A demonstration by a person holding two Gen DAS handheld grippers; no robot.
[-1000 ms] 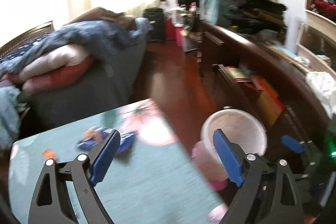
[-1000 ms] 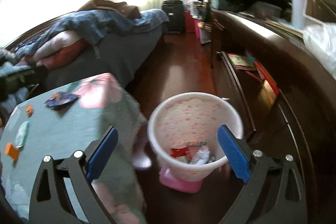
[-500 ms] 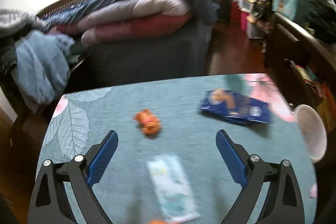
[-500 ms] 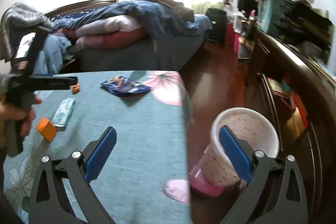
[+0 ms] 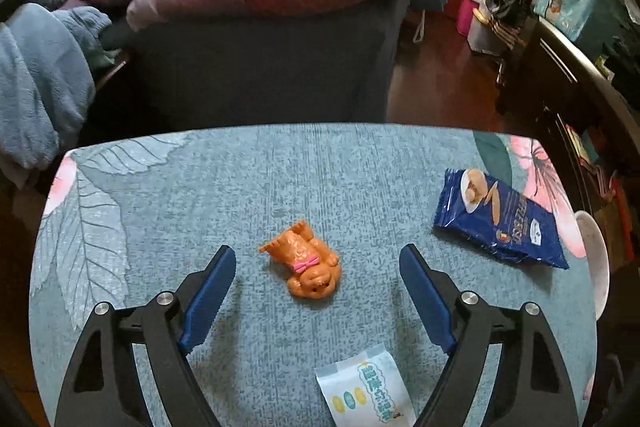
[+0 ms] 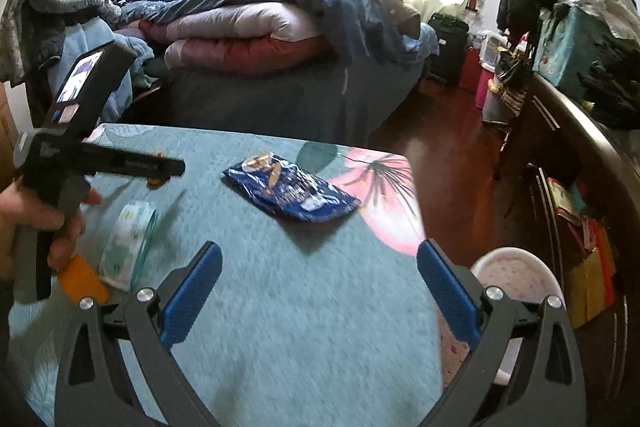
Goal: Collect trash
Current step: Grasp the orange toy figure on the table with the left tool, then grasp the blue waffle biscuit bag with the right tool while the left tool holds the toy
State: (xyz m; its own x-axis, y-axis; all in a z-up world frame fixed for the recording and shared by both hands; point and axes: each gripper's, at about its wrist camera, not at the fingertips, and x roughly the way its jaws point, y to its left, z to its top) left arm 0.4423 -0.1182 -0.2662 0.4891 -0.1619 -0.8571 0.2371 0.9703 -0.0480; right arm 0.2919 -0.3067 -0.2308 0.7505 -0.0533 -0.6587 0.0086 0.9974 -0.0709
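On the teal cloth table (image 5: 200, 195) lie an orange crumpled wrapper (image 5: 305, 265), a blue snack bag (image 5: 498, 221) at the right and a white sachet (image 5: 366, 393) near the front. My left gripper (image 5: 316, 267) is open, its fingers either side of the orange wrapper, just above it. My right gripper (image 6: 320, 273) is open and empty over the table, short of the blue snack bag (image 6: 290, 189). The white sachet (image 6: 128, 247) and an orange piece (image 6: 82, 281) lie at the left. The pink-dotted trash bin (image 6: 520, 283) stands on the floor at the right.
A bed (image 6: 280, 39) piled with quilts stands behind the table. A dark wooden dresser (image 6: 580, 155) with clothes on it runs along the right. The left gripper's body and the hand holding it (image 6: 60, 167) show in the right wrist view. The bin rim (image 5: 596, 263) shows past the table's right edge.
My left gripper has swung from the bin to the table and come down around the orange wrapper. My right gripper has swung left from over the bin to over the table.
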